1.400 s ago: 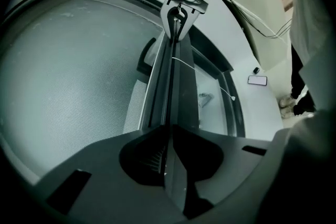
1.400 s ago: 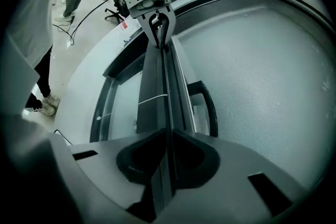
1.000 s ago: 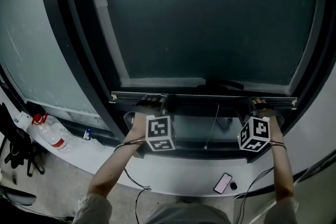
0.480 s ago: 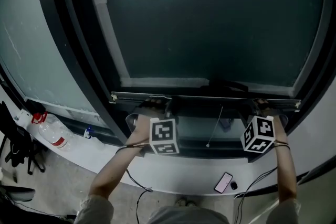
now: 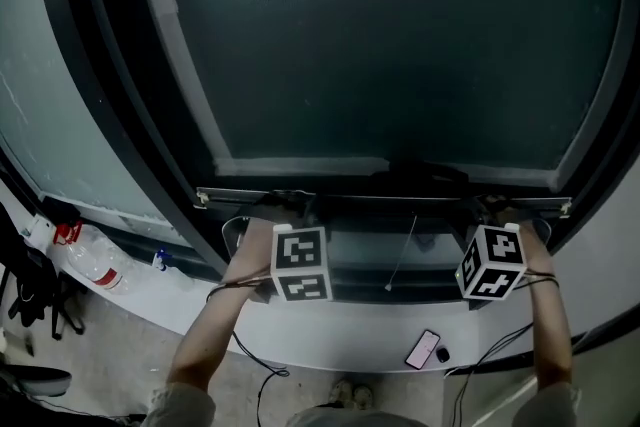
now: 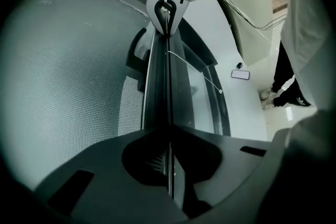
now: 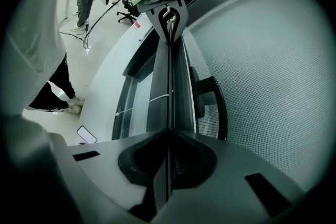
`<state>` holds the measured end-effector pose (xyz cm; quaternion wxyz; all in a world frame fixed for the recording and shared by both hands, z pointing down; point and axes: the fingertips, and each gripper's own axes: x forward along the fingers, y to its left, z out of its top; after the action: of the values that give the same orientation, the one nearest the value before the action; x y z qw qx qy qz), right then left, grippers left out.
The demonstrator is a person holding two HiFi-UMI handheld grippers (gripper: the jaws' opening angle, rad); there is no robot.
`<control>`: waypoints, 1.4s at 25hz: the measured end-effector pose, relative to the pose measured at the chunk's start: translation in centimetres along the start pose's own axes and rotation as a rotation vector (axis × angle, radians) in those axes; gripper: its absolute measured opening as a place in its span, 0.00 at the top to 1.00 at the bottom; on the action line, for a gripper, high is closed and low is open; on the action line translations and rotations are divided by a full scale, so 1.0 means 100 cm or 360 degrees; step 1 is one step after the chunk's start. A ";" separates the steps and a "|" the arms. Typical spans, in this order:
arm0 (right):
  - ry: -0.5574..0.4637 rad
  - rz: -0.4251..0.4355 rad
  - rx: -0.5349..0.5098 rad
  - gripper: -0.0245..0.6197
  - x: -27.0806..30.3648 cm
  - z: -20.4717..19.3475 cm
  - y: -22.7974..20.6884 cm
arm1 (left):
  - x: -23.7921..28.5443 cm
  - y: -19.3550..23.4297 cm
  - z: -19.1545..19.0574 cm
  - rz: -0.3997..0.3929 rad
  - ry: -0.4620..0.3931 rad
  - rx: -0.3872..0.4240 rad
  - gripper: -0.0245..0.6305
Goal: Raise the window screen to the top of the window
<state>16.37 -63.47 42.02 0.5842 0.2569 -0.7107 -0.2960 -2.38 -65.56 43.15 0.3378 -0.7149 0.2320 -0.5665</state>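
Observation:
The window screen's grey mesh (image 5: 390, 35) fills the dark frame down to its bottom bar (image 5: 390, 201), which lies low, just above the sill. My left gripper (image 5: 290, 205) grips the bar's left part. In the left gripper view its jaws (image 6: 169, 131) are closing, with the bar's thin edge (image 6: 157, 86) between the pads. My right gripper (image 5: 490, 207) holds the bar's right part. The right gripper view shows it (image 7: 168, 131) shut on the same edge (image 7: 169, 81). Each gripper appears at the far end of the bar in the other's view.
A black handle (image 5: 425, 167) sits on the screen just above the bar's middle. A thin pull cord (image 5: 400, 250) hangs below the bar. A phone (image 5: 424, 349) lies on the white sill (image 5: 330, 335). A plastic bottle (image 5: 92, 265) stands at the left. The dark window frame (image 5: 110, 95) curves up both sides.
Both grippers remain on the bar just above the sill. Their marker cubes have tipped a little, and the head view has shifted slightly.

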 end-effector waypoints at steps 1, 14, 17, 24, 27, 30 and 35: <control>0.0013 0.0050 0.0004 0.93 0.000 0.000 0.000 | 0.001 0.001 -0.001 -0.0052 0.0035 -0.0007 0.93; 0.0012 0.0107 0.0030 0.94 0.002 0.002 0.000 | 0.002 -0.003 -0.002 -0.0133 -0.0035 -0.0138 0.94; 0.0001 0.0041 0.0032 0.94 -0.004 0.003 -0.007 | -0.003 0.005 -0.001 -0.0086 -0.0050 -0.0139 0.94; 0.0031 -0.0100 -0.0008 0.94 -0.032 0.010 -0.042 | -0.031 0.041 0.004 0.0063 -0.0059 -0.0120 0.94; 0.0018 -0.0209 -0.0025 0.94 -0.048 0.013 -0.066 | -0.047 0.067 0.005 0.0169 -0.0107 -0.0165 0.93; 0.0008 -0.0300 -0.0028 0.94 -0.076 0.018 -0.099 | -0.073 0.102 0.010 0.0265 -0.0149 -0.0168 0.93; 0.0012 -0.0456 -0.0060 0.94 -0.125 0.032 -0.157 | -0.123 0.162 0.016 0.0436 -0.0133 -0.0149 0.93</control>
<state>15.84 -65.12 21.76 0.5433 0.3458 -0.6588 -0.3888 -3.05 -67.14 22.85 0.3876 -0.7145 0.3392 -0.4735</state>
